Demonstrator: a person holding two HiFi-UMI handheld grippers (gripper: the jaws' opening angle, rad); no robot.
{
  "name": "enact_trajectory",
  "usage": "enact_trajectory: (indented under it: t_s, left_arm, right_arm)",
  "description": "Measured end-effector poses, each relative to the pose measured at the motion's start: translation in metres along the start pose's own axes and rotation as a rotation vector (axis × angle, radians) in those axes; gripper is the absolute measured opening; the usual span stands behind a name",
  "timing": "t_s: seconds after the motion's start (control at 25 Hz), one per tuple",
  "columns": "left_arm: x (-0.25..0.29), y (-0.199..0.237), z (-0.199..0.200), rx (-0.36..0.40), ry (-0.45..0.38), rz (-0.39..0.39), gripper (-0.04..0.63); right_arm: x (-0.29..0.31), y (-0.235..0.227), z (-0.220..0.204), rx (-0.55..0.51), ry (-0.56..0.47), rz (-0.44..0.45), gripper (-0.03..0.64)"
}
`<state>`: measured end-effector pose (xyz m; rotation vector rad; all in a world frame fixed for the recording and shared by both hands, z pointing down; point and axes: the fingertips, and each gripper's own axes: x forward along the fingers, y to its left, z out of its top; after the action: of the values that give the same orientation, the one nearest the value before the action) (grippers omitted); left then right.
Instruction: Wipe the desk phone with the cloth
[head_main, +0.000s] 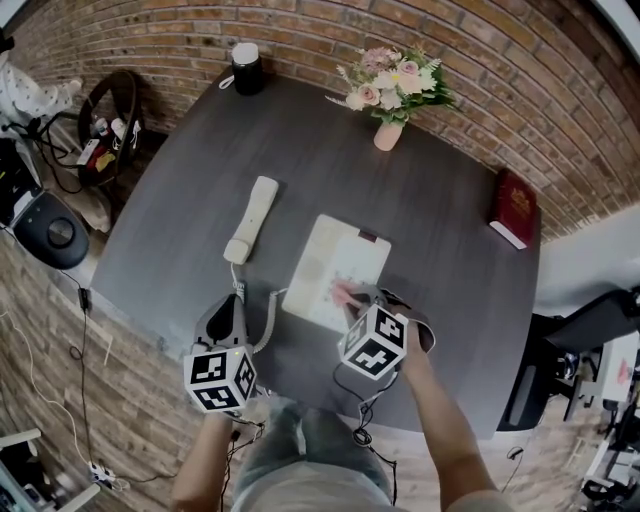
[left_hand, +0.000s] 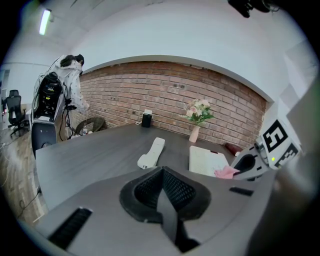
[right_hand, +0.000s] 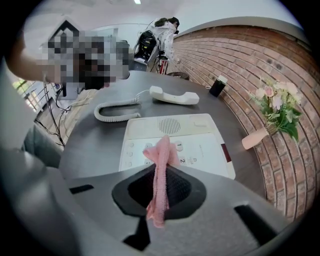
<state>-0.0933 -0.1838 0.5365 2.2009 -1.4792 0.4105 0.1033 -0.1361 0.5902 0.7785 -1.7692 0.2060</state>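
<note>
Left tool (left_hand: 161, 172) closed; right tool (right_hand: 160, 174) pinches cloth (right_hand: 159, 149).

Pink flower vase (head_main: 388, 134), red book (head_main: 513, 207), black canister (head_main: 246, 69), dark table (head_main: 180, 220)

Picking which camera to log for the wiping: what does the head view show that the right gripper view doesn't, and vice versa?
Head view only: the dark red book at far right. Right gripper view only: the round speaker grille and the right tool shut on the pink cloth. Both: cream desk phone, white handset, pink flower vase.
</note>
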Motion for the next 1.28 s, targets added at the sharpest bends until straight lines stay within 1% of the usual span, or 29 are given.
enact_trajectory:
  t_s: [0.8,1.28]
  left_arm:
    - [-0.029,0.009,-0.016,-0.009,-0.002,0.009,-0.002]
    - [-0.039,0.010,-0.021,-0.003,-0.005,-0.003,-0.003]
  right_arm:
    - [0.001,0.051,-0.004,-0.010,0.022,0.057,0.021]
    - [-0.001,0.077,-0.006,0.016,0.016,0.087,0.021]
